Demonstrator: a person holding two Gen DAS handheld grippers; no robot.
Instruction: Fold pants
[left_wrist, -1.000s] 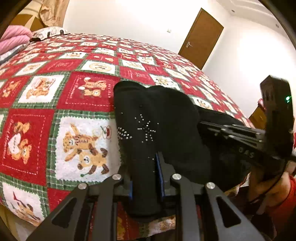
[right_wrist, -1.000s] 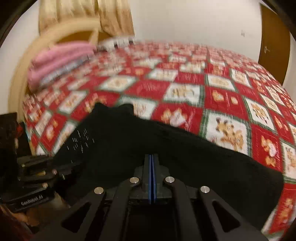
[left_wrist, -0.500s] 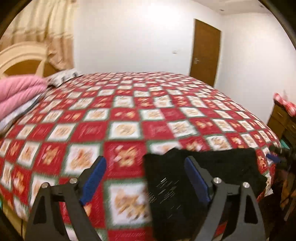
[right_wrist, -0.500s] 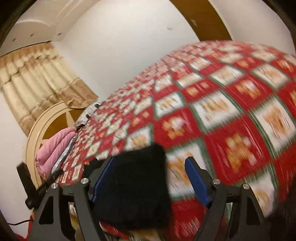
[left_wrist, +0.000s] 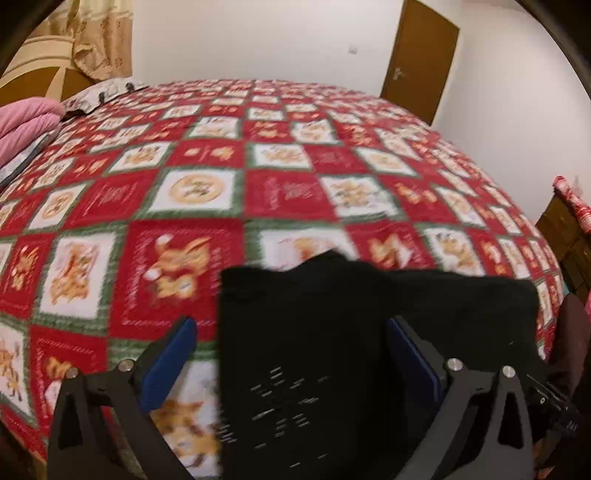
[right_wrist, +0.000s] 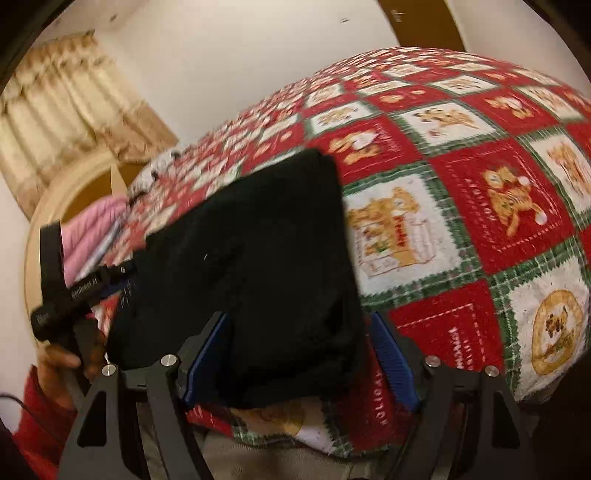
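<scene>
On the bed at my 6 o'clock the folded black pants lie between both my left tongs and right tongs, each spread wide and grasping nothing.

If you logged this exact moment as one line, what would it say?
task: fold pants | black pants: folded, lying on bedspread | left hand-held gripper: open | right hand-held gripper: open

My left wrist camera sits low at the near edge of the bed, facing across the red, white and green patchwork bedspread toward the brown wooden door. My right wrist camera is tilted, close above the same edge, facing the cream curved headboard. Both views share the folded black fabric pants, close to each lens.
</scene>
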